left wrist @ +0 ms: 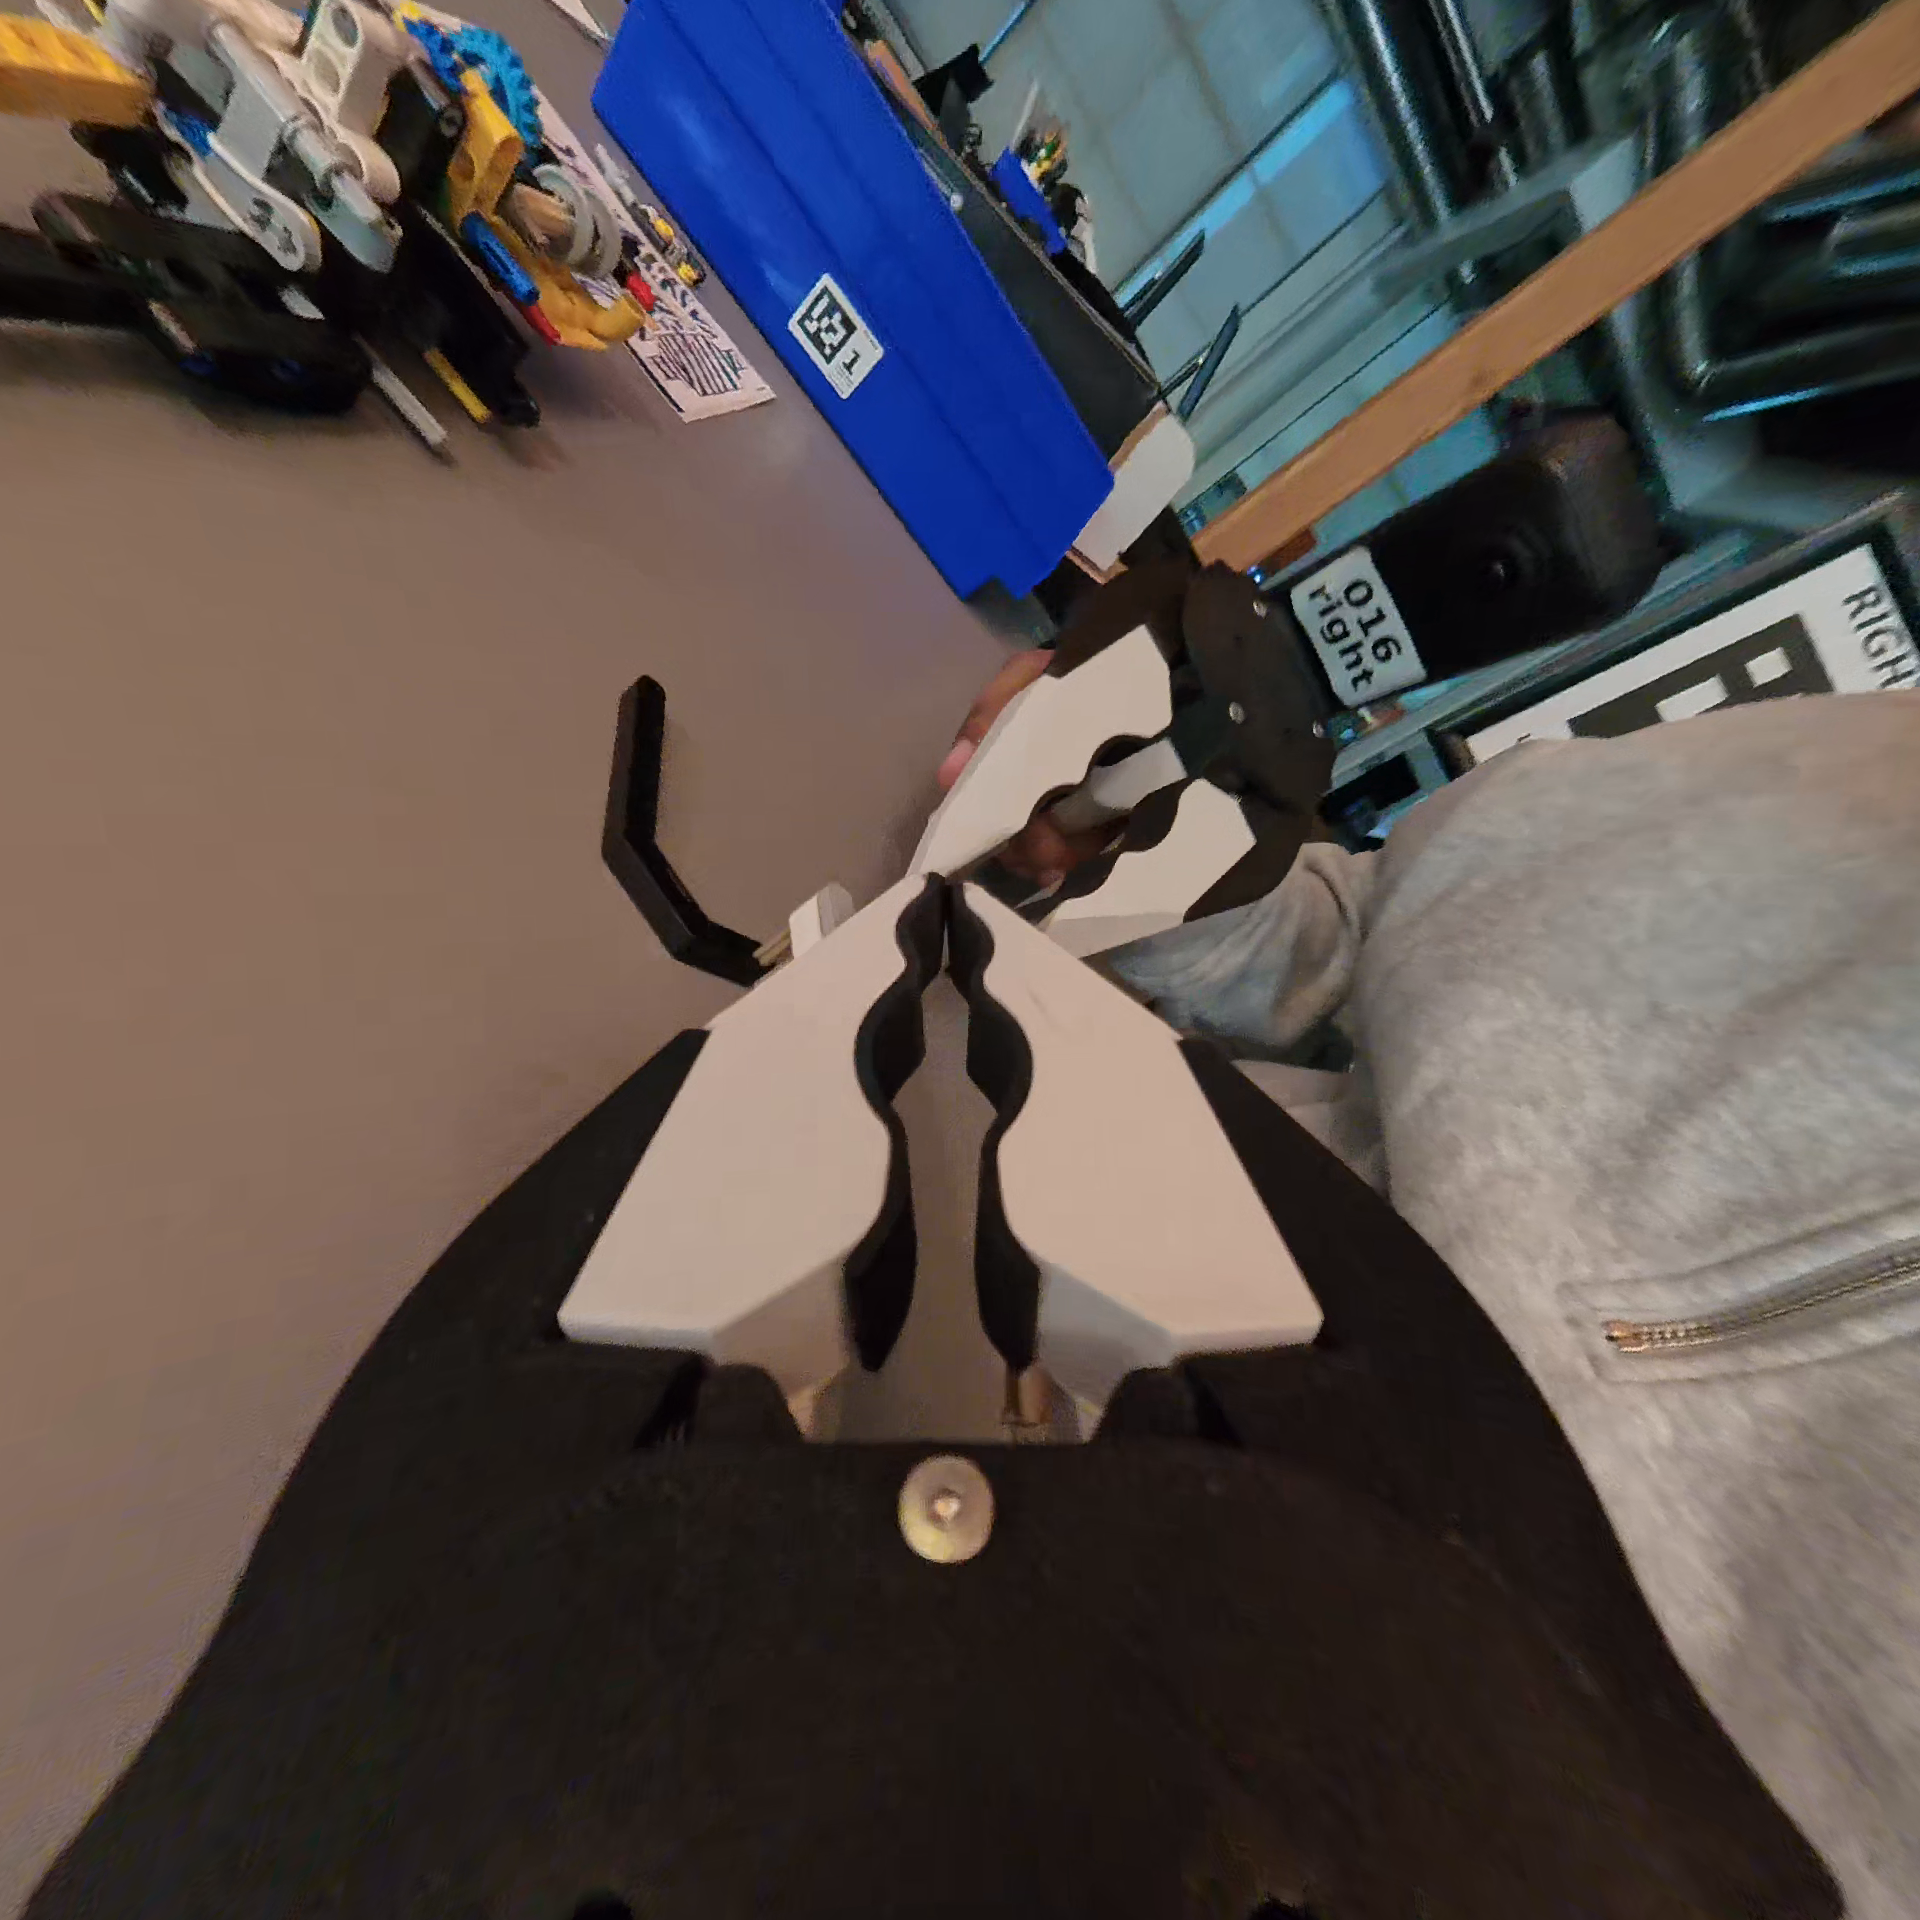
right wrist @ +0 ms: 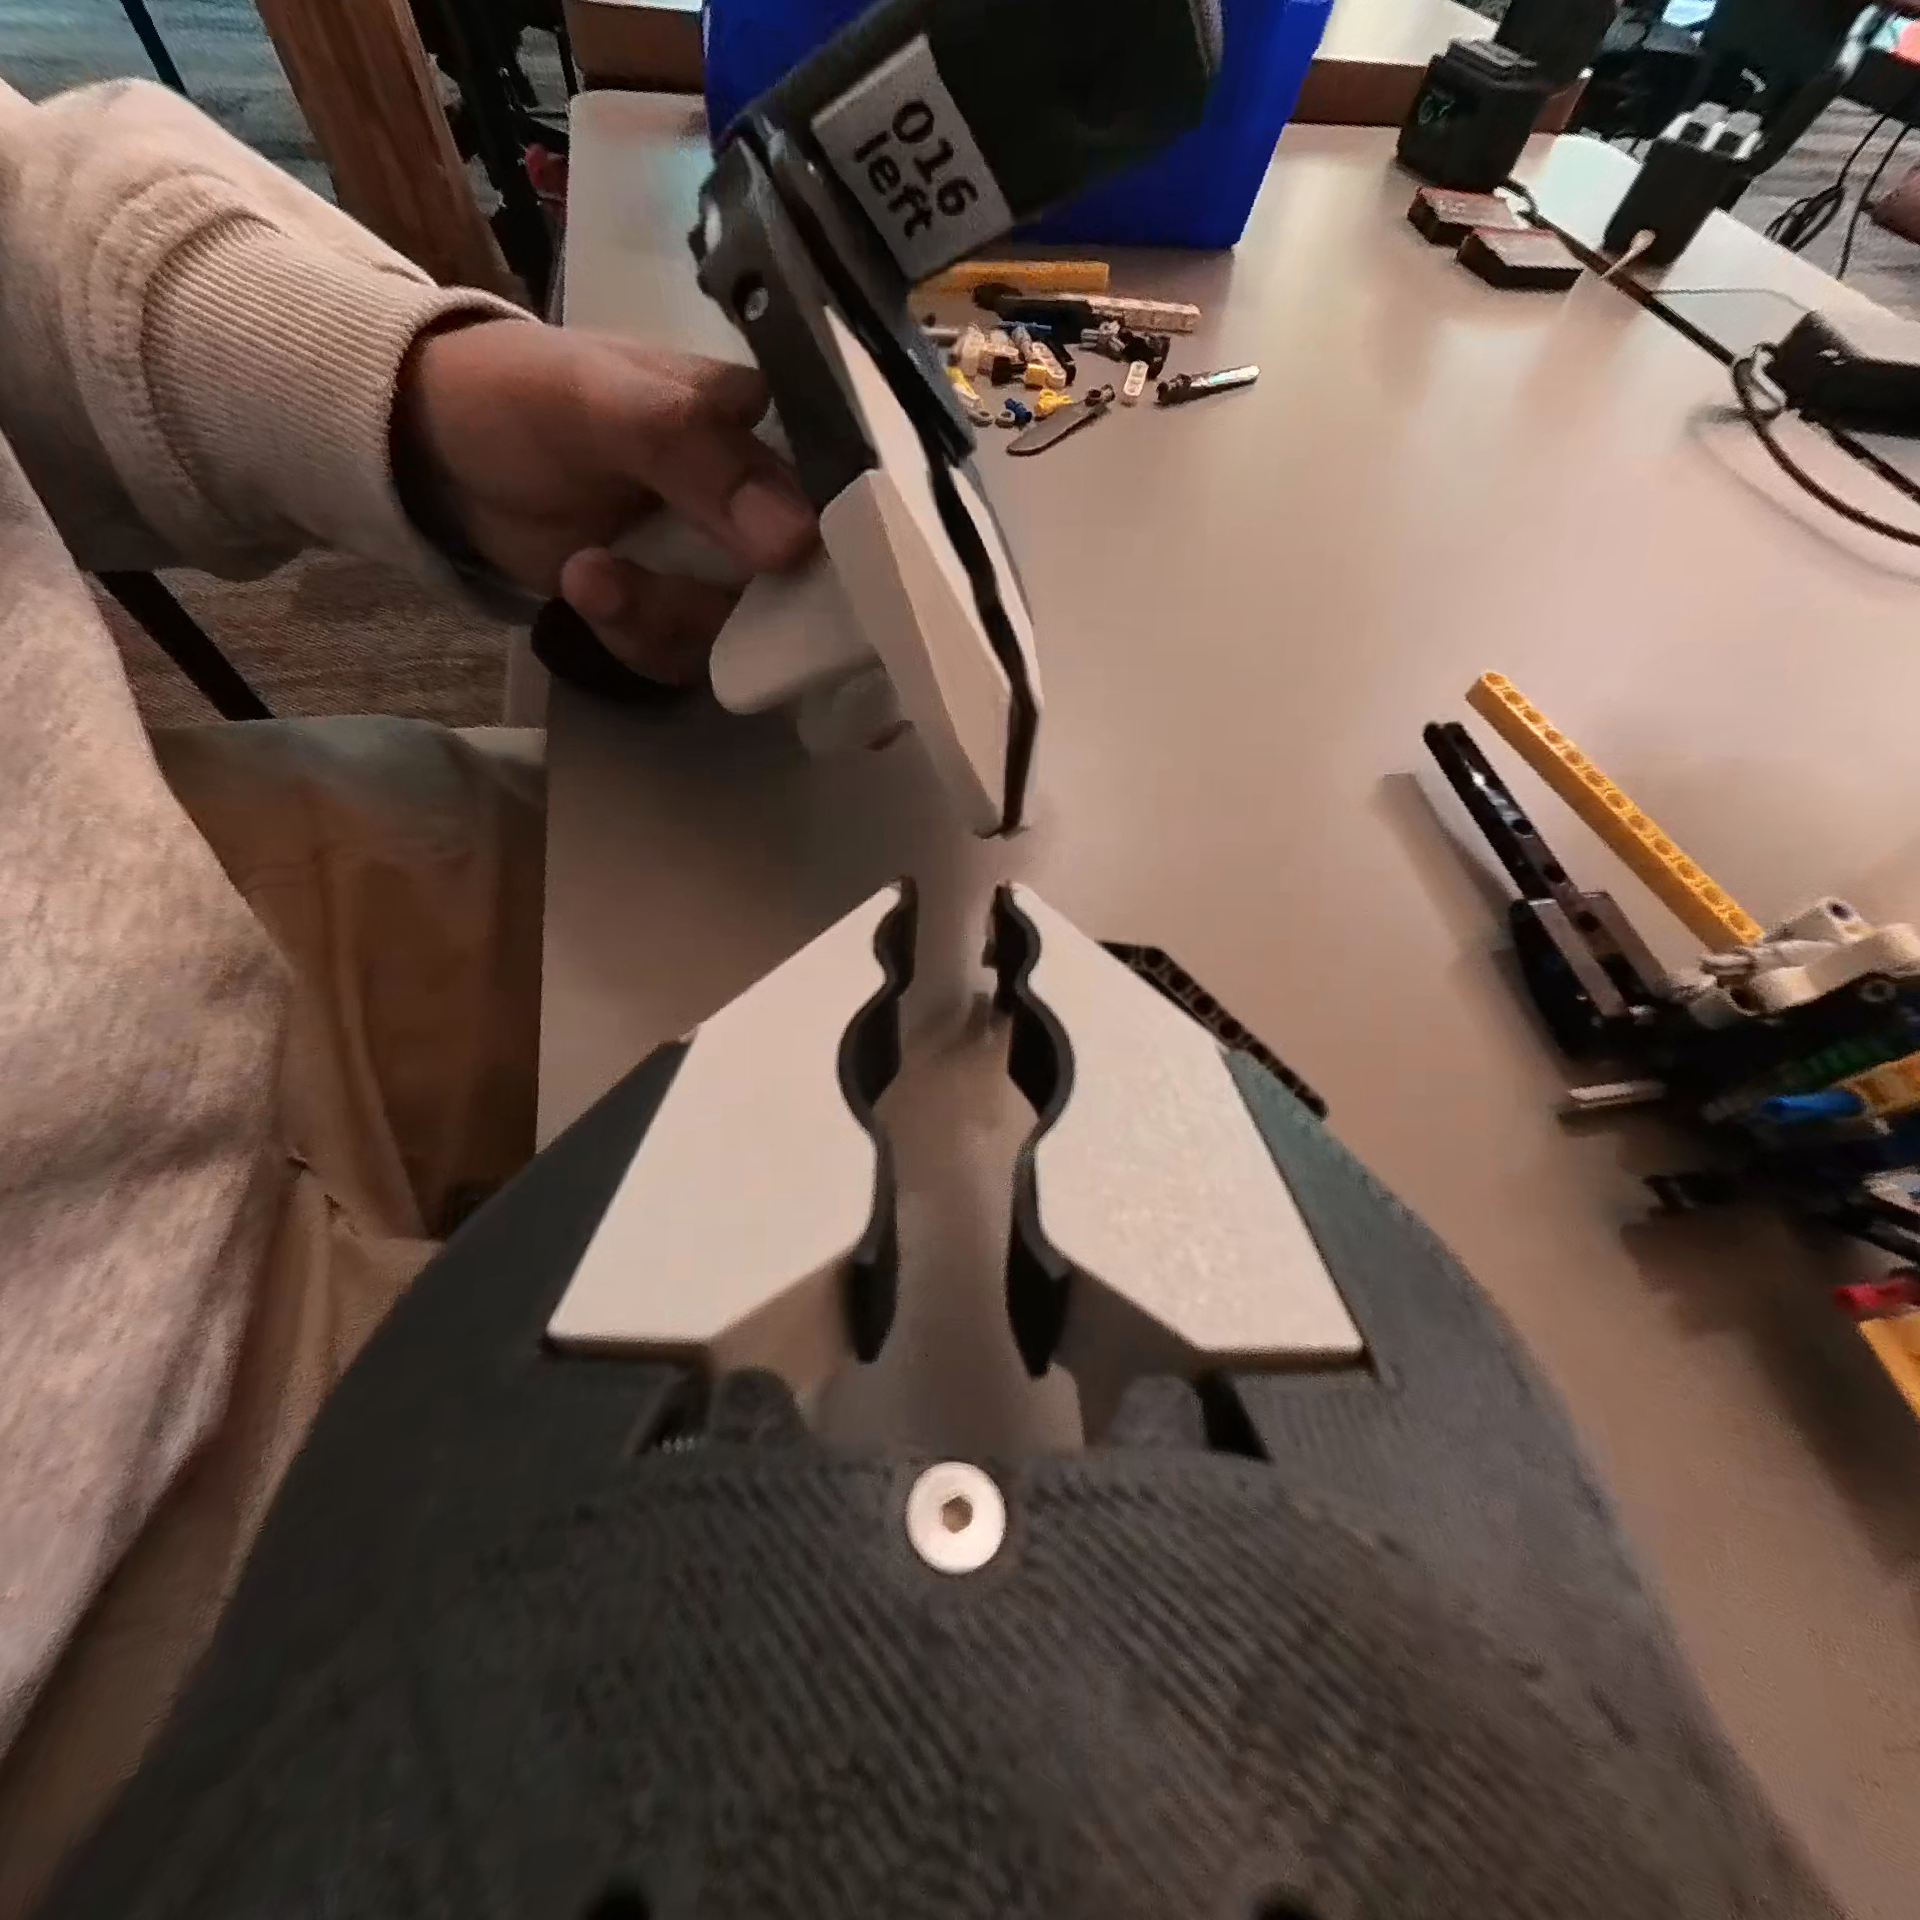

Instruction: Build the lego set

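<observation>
While the grey table point(right wrist: 1299, 623) carries everything, the part-built lego model point(right wrist: 1787, 1029) sits well off to the right gripper's side, probably parked there to leave working room at the near edge. A blue bin point(left wrist: 862, 281) stands at the far side, with loose small pieces point(right wrist: 1060, 353) scattered near it. Just beside both tools lies 1 bent black beam point(left wrist: 649, 831), flat on the table, seemingly the next part wanted. The left gripper point(left wrist: 943, 914) has its tips pressed together, apparently on nothing. The right gripper point(right wrist: 954, 914) stands slightly spread and empty, hovering close above that beam.
</observation>
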